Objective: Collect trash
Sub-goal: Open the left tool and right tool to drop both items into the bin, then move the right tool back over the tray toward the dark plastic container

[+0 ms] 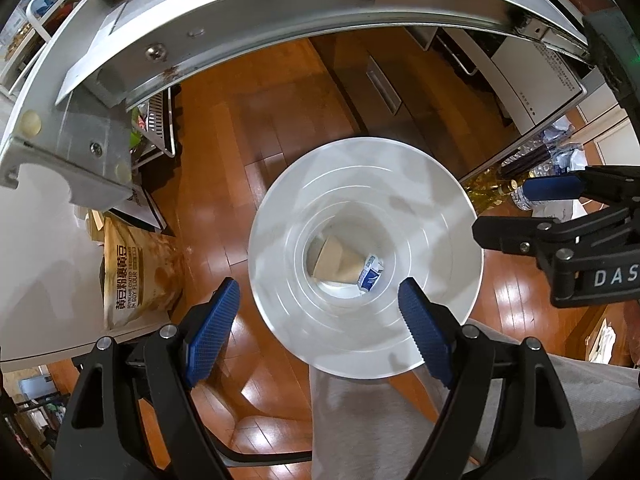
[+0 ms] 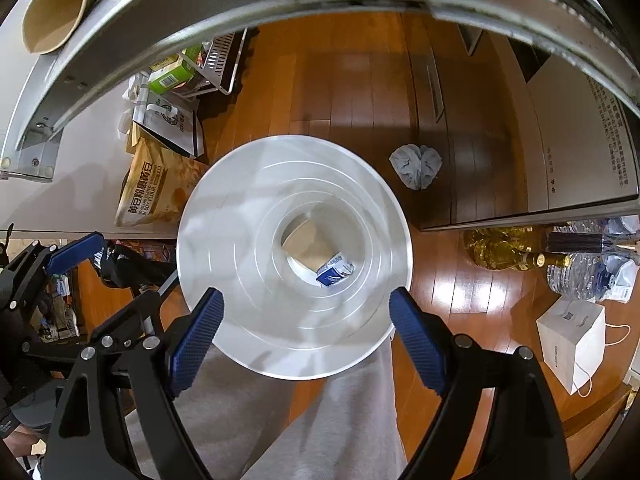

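Observation:
A white round bin (image 1: 280, 216) (image 2: 224, 216) stands on the wooden floor below both grippers. At its bottom lie a brown paper cup (image 1: 334, 262) (image 2: 306, 246) and a small blue-and-white carton (image 1: 371, 274) (image 2: 334, 270). My left gripper (image 1: 318, 320) hangs over the bin's near rim, open, with nothing between its blue pads. My right gripper (image 2: 302, 334) is also above the bin's near rim, open and empty; it shows at the right edge of the left wrist view, and the left one at the left edge of the right wrist view. A crumpled grey wad (image 2: 416, 166) lies on the floor beyond the bin.
A grey table edge (image 1: 240, 20) with a metal frame arcs above; another paper cup (image 2: 52, 16) lies on it. A yellow flour bag (image 2: 150, 190), bottles (image 2: 516, 254), a white paper bag (image 2: 572, 338) and cabinet fronts (image 2: 580, 140) surround the bin. A person's grey trouser legs (image 2: 340, 420) are below.

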A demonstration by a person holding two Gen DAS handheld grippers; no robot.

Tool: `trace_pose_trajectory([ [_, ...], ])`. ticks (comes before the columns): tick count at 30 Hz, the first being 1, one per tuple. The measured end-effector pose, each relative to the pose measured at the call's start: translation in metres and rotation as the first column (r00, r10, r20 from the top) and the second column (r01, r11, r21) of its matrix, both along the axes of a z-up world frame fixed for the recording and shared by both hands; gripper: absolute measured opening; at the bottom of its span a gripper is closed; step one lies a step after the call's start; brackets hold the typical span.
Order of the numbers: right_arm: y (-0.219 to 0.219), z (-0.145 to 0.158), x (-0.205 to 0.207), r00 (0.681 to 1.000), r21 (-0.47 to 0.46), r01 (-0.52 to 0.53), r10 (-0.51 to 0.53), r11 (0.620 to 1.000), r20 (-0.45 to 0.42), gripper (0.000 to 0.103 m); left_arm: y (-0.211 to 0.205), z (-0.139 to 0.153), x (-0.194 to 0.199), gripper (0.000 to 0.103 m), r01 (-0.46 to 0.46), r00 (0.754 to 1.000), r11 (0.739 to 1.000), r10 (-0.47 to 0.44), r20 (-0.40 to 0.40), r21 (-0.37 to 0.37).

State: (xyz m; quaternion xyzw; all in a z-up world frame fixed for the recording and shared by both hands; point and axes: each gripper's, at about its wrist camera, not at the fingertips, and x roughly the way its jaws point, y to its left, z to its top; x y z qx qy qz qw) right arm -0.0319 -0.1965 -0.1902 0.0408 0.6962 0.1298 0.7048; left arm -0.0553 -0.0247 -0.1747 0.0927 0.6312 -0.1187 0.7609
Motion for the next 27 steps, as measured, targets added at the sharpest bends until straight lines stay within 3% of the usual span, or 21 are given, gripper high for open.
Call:
trace_pose_trajectory([
  [5,0.003,0.02,-0.001,0.999,0.008,-0.023,0.023,1.0,0.033,0.083,0.001,0.009,-0.002,0.083,-0.009,1.0,1.0,0.009,0.017,-0.012],
  [8,0.006,0.049,-0.001,0.995,0.024,-0.06,0.058,0.998,0.076,0.083,0.001,0.02,-0.005,0.083,-0.001,0.999,1.0,0.001,0.045,-0.018],
  [12,0.006,0.105,0.0,0.973,0.042,-0.092,0.081,0.995,0.218,0.091,0.001,0.037,-0.009,0.083,0.019,0.996,0.999,-0.016,0.083,-0.032],
  [19,-0.001,0.169,0.026,0.913,0.063,-0.108,0.074,0.992,0.401,0.091,-0.003,0.09,-0.003,0.083,0.048,0.973,0.997,-0.031,0.228,-0.068],
  [24,-0.023,0.183,0.086,0.908,0.079,0.028,-0.058,0.996,0.415,0.091,-0.004,0.11,0.015,0.083,0.045,0.957,0.995,-0.016,0.29,-0.093],
  [27,-0.032,0.183,0.116,0.901,0.056,0.069,-0.086,0.996,0.425,0.091,-0.006,0.118,0.026,0.083,0.045,0.95,0.993,-0.009,0.313,-0.108],
])
